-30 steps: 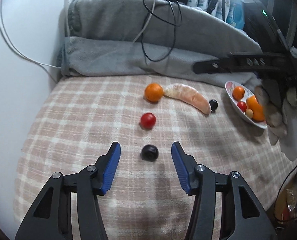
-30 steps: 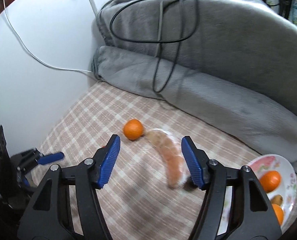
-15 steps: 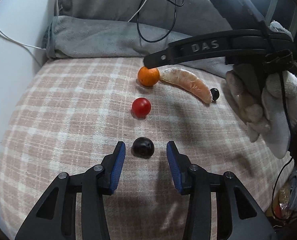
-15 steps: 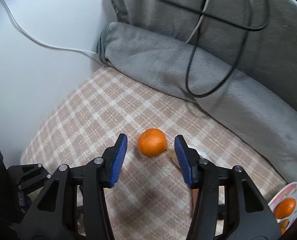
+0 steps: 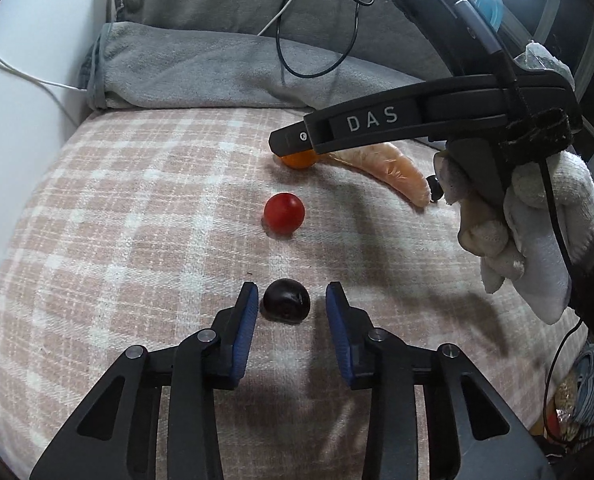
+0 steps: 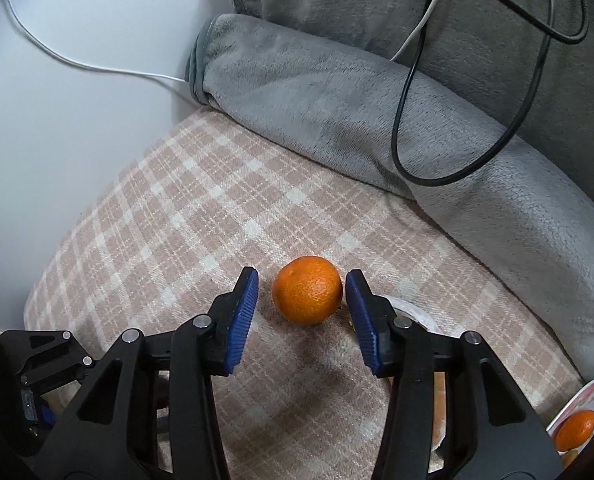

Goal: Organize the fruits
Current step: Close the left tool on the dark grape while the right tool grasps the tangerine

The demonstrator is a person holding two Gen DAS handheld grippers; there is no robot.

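The left gripper [image 5: 291, 306] stands open with a dark plum [image 5: 285, 306] between its pads. The right gripper [image 6: 302, 296], also open, brackets an orange [image 6: 307, 295], possibly touching its right pad.

Bare checked cloth [image 5: 137, 208] left of red fruit [image 5: 283, 213] (grey blanket [image 5: 217, 68] walls the back).

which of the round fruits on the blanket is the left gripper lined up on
The dark, near-black fruit, sitting between the open jaws of the left gripper. The red one lies farther ahead, and the orange one beyond that.
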